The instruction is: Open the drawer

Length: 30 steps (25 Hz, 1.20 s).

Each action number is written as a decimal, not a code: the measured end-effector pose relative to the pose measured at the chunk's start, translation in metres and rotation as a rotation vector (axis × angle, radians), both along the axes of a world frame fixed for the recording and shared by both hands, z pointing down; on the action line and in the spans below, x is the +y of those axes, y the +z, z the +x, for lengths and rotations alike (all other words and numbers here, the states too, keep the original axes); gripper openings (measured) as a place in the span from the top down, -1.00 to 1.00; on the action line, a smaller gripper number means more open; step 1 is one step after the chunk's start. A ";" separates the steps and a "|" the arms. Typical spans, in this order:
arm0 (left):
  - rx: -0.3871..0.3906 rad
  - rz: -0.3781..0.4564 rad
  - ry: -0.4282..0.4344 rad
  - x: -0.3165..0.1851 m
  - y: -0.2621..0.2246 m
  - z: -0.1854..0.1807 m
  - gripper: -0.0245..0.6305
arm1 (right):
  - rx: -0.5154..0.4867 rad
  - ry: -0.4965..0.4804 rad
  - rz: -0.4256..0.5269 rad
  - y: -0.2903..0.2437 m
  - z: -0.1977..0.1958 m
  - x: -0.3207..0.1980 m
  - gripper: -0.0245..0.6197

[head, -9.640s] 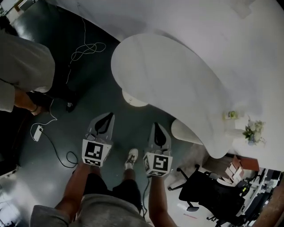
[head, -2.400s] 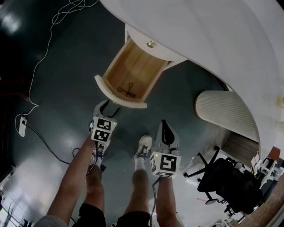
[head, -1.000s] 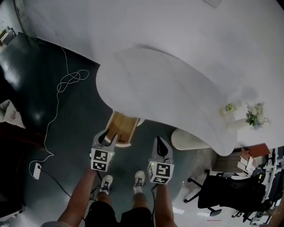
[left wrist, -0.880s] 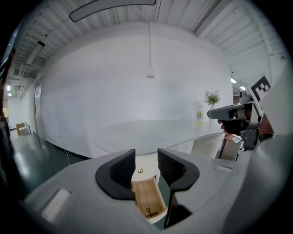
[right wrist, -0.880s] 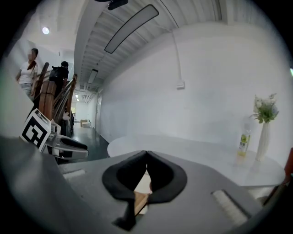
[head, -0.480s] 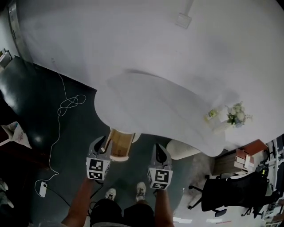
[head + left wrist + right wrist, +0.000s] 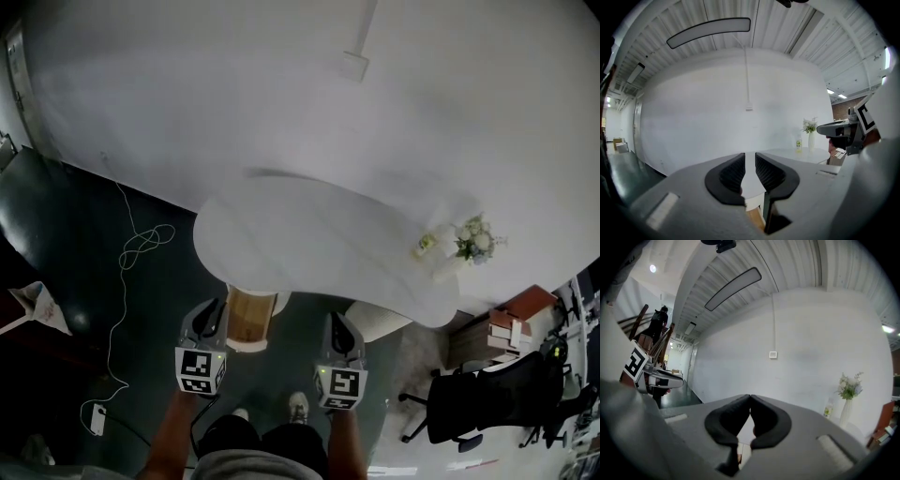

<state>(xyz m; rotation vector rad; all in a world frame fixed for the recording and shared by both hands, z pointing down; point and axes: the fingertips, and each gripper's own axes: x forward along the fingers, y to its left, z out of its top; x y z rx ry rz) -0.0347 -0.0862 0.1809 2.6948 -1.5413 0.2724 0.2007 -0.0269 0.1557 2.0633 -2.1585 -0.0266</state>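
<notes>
So: drawer's out, both grippers up by the tabletop

Basically the wooden drawer (image 7: pixel 249 317) sits pulled out from under the near edge of the white curved tabletop (image 7: pixel 319 239), and the head view looks down into its open box. The left gripper (image 7: pixel 212 309) hangs just to the left of the drawer, not touching it as far as I can see. The right gripper (image 7: pixel 336 323) is off to the drawer's right, clear of it.

The left fingers (image 7: pixel 731 173) have just been closing. There's a narrow gap between them with nothing in it, only the tabletop edge and a sliver of the drawer's wood behind. The right fingers (image 7: pixel 726 420) have their tips pressed together with nothing caught between, so they're closed on air.

Both gripper views look roughly level across the tabletop at a plain white wall (image 7: pixel 281 94). At the far right end of the tabletop stands a white vase of flowers (image 7: pixel 472 236), with a small bottle (image 7: pixel 425 246) just beside it. On the dark floor (image 7: pixel 94 234) a thin white cable (image 7: pixel 141 246) loops off to the left. A black office chair (image 7: pixel 478 408) sits down at the right.
</notes>
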 end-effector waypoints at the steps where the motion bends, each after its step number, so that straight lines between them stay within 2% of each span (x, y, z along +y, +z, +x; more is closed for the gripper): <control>1: 0.003 0.004 -0.003 0.002 -0.004 -0.001 0.70 | 0.006 0.002 0.006 -0.005 0.002 0.003 0.91; 11: 0.000 0.002 -0.043 0.020 -0.018 -0.021 0.81 | 0.021 0.001 0.031 -0.030 0.017 0.020 0.91; 18: 0.007 0.009 -0.056 0.028 -0.023 -0.021 0.86 | 0.009 -0.022 0.013 -0.024 0.020 0.024 0.91; 25: -0.002 0.046 -0.055 0.016 -0.039 -0.021 0.89 | -0.013 -0.028 0.002 -0.019 0.016 0.016 0.91; 30: -0.005 0.043 -0.048 0.013 -0.039 -0.018 0.89 | -0.017 -0.029 -0.004 -0.016 0.015 0.014 0.91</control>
